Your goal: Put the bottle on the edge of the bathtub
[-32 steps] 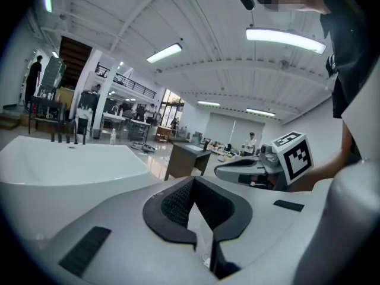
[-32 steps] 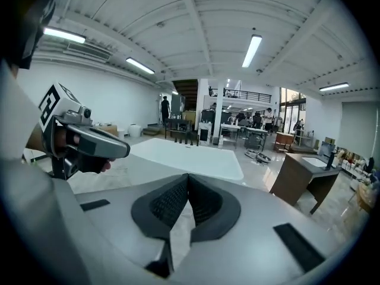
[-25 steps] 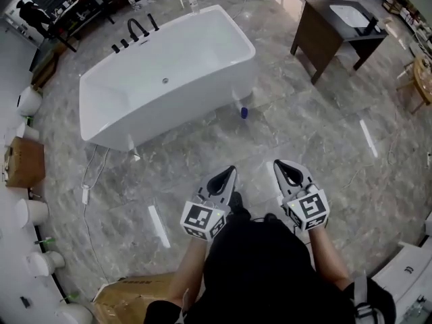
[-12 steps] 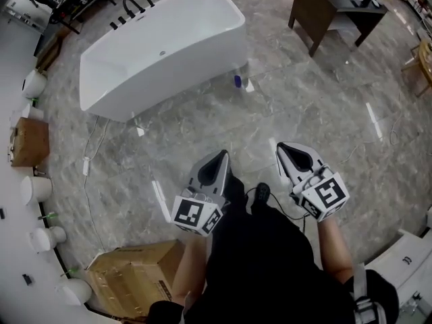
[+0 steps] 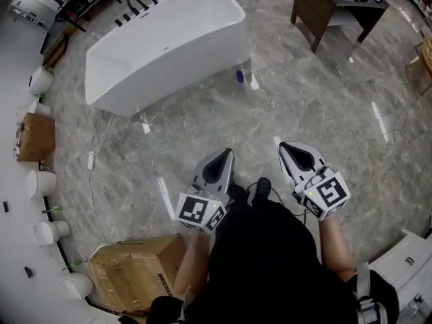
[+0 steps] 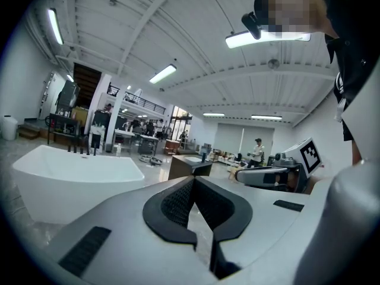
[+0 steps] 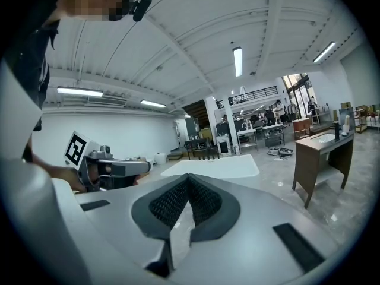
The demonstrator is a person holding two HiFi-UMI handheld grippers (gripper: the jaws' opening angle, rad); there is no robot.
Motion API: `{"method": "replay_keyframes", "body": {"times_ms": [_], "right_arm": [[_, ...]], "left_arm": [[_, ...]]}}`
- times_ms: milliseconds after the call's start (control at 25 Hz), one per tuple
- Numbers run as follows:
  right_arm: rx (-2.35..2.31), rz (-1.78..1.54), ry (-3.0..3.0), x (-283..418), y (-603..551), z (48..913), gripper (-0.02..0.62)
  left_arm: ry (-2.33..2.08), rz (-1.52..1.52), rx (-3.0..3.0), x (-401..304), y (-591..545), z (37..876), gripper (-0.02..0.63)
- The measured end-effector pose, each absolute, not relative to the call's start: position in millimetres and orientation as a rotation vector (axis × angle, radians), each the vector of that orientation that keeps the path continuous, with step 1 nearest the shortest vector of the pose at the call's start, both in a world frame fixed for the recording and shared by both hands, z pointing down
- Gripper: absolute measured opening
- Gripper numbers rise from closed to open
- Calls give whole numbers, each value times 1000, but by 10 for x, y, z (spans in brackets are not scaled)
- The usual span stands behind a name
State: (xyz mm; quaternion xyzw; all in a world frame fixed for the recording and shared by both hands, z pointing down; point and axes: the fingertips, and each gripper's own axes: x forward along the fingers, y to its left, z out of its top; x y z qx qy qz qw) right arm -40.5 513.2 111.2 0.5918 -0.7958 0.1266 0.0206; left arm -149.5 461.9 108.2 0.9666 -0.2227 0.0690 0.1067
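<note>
A: White tub (image 5: 182, 73), and no bottle on its rim that I can see. So has anything got done?

B: Not as far as I can judge. There's a small blue thing on the floor (image 5: 304, 106), just beside the tub's near corner. I take that for the bottle (image 5: 238, 76). It's too small from here to say if it stands or lies.

A: And the person?

B: Well apart from it, standing out on the open floor with both claws held close to the body, pointing toward the tub.

A: So the whole job is left?

B: I'd say so: walk over, get down to the bottle, take it, lift it and set it on the rim. None of that has begun.

A: What about the claws, is anything in them?

B: Nothing. The left claw (image 5: 225, 154) has its jaws drawn together, tips meeting. Only that little hollow between the black pads stays clear, and it's empty. The right claw (image 5: 287, 147) is the same, fully closed on nothing. Neither touches anything.

A: Then they'd have to open before the grab.

B: One of them would, yes.
</note>
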Motion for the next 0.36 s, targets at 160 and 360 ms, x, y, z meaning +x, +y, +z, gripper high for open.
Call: {"method": "replay_keyframes", "body": {"times_ms": [160, 360], "right_arm": [[1841, 397, -2481, -350, 5226, 1131, 14], [1864, 395, -2473, -272, 5340, 1175, 14]], "left_arm": [[-643, 211, 2845, -1367, 4714, 1122, 9], [-614, 212, 2864, -1219, 4874, 1140, 9]]}}
